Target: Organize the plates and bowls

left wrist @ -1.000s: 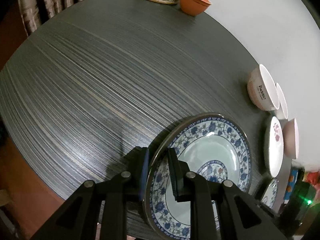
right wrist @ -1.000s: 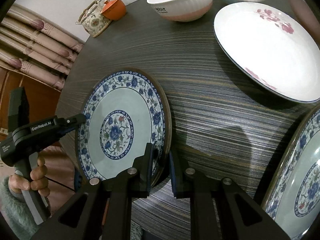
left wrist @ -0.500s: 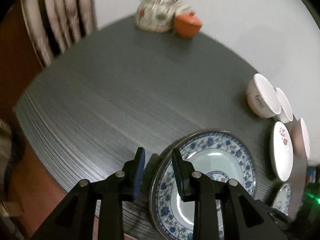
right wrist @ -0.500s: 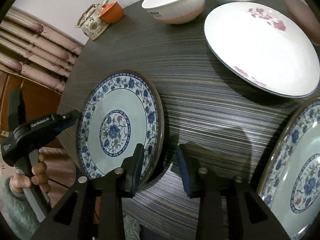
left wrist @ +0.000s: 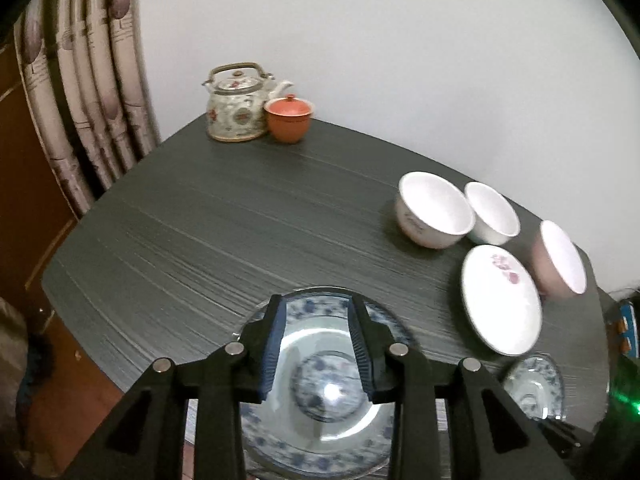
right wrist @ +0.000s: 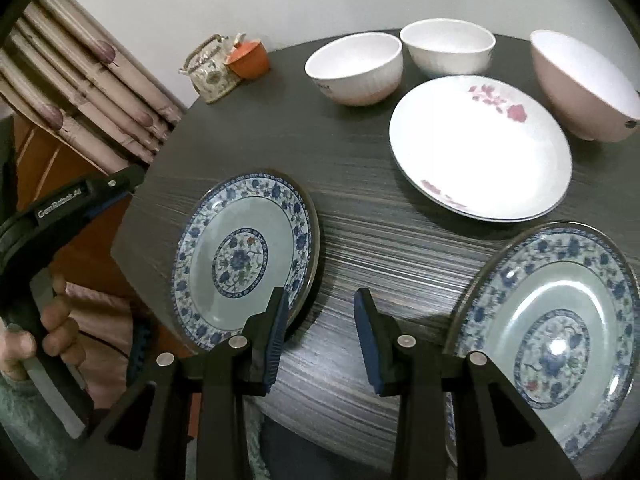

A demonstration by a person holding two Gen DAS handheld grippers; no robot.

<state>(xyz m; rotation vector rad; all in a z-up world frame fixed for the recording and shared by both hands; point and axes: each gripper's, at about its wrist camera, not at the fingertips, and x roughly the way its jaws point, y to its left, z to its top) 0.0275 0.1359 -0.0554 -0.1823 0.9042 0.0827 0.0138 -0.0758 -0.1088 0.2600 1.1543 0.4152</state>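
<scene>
A blue-and-white patterned plate (right wrist: 244, 260) lies flat near the table's front left edge. My left gripper (left wrist: 316, 304) hovers above that same plate (left wrist: 320, 432); its jaws are opening and nothing is between the pads. My right gripper (right wrist: 320, 296) stands open just right of the plate's rim, over bare table, holding nothing. A second blue-and-white plate (right wrist: 552, 340) lies at the front right. A white plate with pink flowers (right wrist: 480, 148) sits behind it. At the back stand two white bowls (right wrist: 354, 68) (right wrist: 448, 48) and a pink bowl (right wrist: 580, 84).
A flowered teapot (left wrist: 236, 104) and an orange lidded cup (left wrist: 288, 118) stand at the far left corner of the dark striped table (left wrist: 220, 240). Curtains hang to the left. A person's hand (right wrist: 52, 320) grips the left gripper's handle beyond the table's left edge.
Both grippers let go of the blue-and-white plate's rim, opened and lifted back. The plate now rests on the table on its own.
</scene>
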